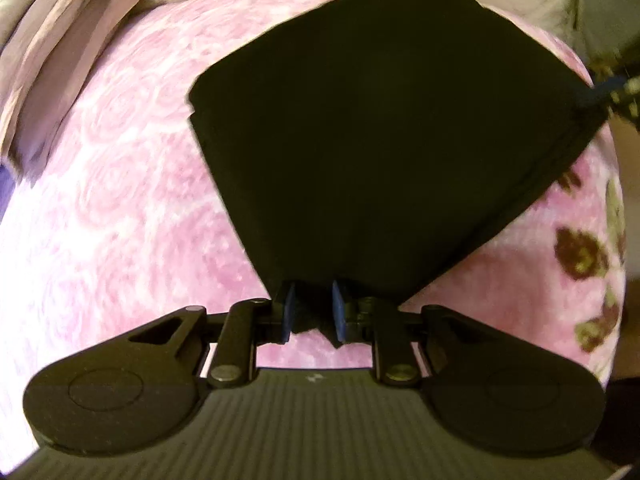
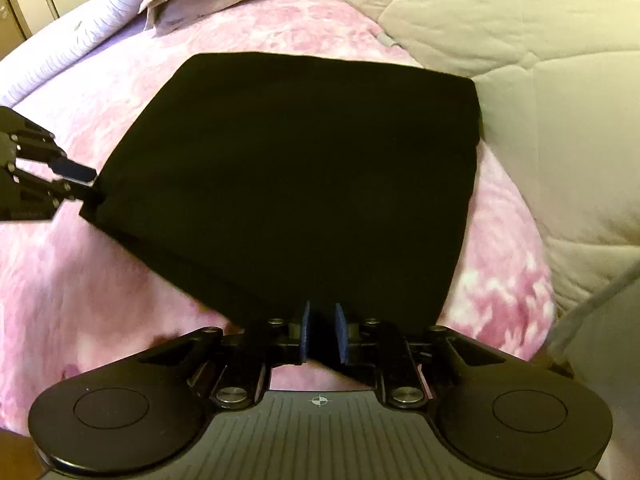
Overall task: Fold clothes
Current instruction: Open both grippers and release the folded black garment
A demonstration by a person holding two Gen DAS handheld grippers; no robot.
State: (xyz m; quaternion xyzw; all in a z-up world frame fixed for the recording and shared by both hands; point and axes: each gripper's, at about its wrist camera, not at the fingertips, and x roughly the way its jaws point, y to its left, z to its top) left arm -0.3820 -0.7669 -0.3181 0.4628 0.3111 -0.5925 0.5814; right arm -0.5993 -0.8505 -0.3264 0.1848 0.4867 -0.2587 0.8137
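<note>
Pink rose-patterned blanket [image 1: 120, 200] covers the bed under me, with a mauve pillow [image 1: 52, 60] at ten o'clock in my left view and a cream quilt [image 2: 520, 100] from one to three o'clock in my right view.

My left gripper [image 1: 312, 312] stands narrow, its blue pads [image 1: 289, 312] pinching a near corner of the black garment [image 1: 380, 128], which spreads from six o'clock up to twelve as a folded slab on the blanket. My right gripper [image 2: 320, 332] is equally narrow, with the cloth's other near corner between its pads; I judge it held, though the black fabric hides the contact itself.

My worry is that either corner slips from such a shallow bite, or that uneven pulling skews the layers visible along the garment's left edge and the fold goes crooked. Dragging could also bunch the plush blanket.

Open blanket lies from seven to ten o'clock on the left. On the right, the quilt crowds the garment's far corner, leaving little room there.
</note>
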